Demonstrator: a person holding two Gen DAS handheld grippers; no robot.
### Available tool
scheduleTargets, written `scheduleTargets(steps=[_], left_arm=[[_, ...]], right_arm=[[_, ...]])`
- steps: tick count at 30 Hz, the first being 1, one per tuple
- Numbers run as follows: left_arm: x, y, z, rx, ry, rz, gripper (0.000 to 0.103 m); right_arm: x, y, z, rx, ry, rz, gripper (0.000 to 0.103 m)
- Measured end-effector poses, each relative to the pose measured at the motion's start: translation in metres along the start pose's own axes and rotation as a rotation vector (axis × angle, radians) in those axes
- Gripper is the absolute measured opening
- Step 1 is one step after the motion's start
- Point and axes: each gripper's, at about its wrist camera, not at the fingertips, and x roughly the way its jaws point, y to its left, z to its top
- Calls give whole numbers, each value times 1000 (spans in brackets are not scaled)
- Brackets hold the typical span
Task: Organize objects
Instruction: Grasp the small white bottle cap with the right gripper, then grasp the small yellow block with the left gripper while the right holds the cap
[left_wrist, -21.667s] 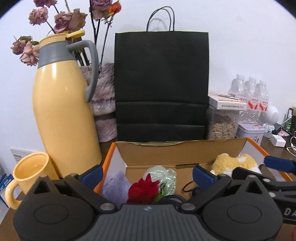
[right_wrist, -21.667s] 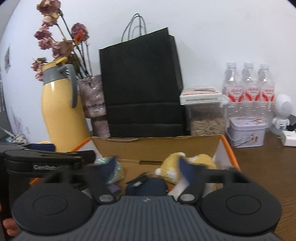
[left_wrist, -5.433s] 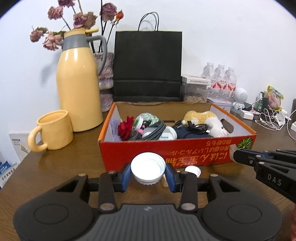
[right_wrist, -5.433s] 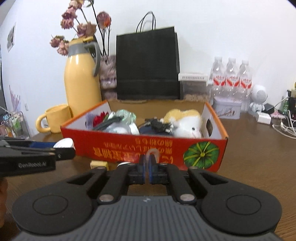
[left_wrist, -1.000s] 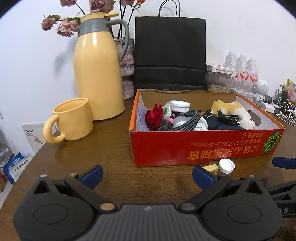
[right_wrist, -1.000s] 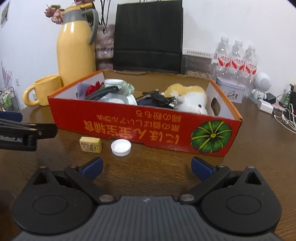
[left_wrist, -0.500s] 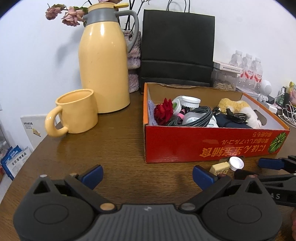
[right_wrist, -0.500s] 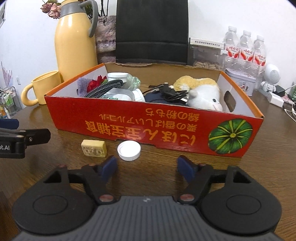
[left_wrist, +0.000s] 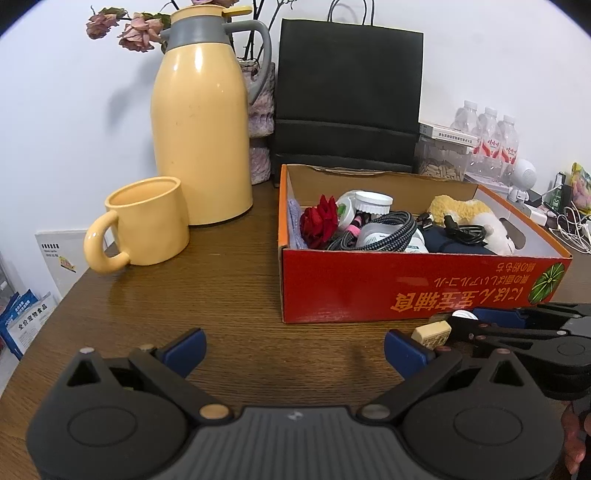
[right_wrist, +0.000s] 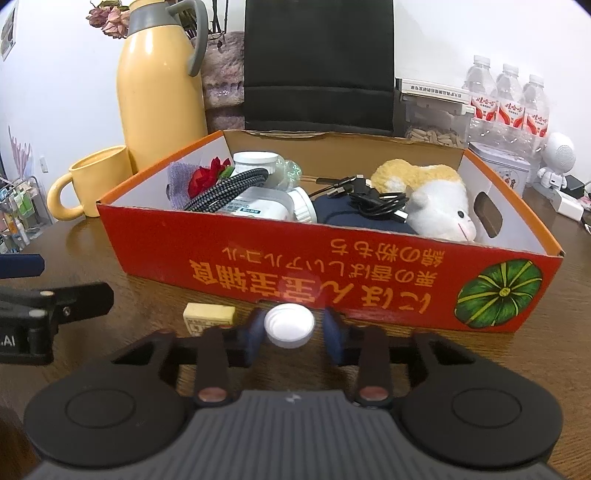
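Observation:
A white bottle cap (right_wrist: 290, 326) lies on the wooden table in front of the red cardboard box (right_wrist: 332, 280). My right gripper (right_wrist: 293, 334) has the cap between its blue pads and its jaws are closing; a thin gap still shows on the right side. A small cream block (right_wrist: 209, 314) lies just left of the cap. In the left wrist view the box (left_wrist: 406, 291) is at the right, with the block (left_wrist: 431, 331) and the right gripper (left_wrist: 476, 317) below it. My left gripper (left_wrist: 295, 350) is wide open over bare table, holding nothing.
The box holds a plush toy (right_wrist: 436, 199), cables, a jar and a red flower. A yellow thermos (left_wrist: 201, 122) and mug (left_wrist: 147, 221) stand left of it, a black paper bag (left_wrist: 347, 96) behind it. Water bottles (right_wrist: 509, 103) and chargers crowd the right.
The right gripper's jaws have narrowed from wide open to close around the white cap, and it has moved nearer the box. The left gripper stays open and nearly still.

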Motion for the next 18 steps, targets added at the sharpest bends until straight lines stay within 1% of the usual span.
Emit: scheduleTargets(steps=[5,8,11,14,18], left_arm=[[0,0,-1,-3,-3,-1,103],[0,-6,-3,-3,-16,-15,103],[0,-21,-7,36,-31,-32,103],[3,-40,-9,79,-22,-33,103],[7,-59,-9,73,-14,-40,103]], right_arm=[[-4,-2,-1,9,-18,11,29],[-10,-7,-2,19,-33,12,29],[-20,-15,-4,31,-56,17,29],[-29,-23,-7,28,-67,16,29],[-38,-37,-12,29,-75,14,29]])
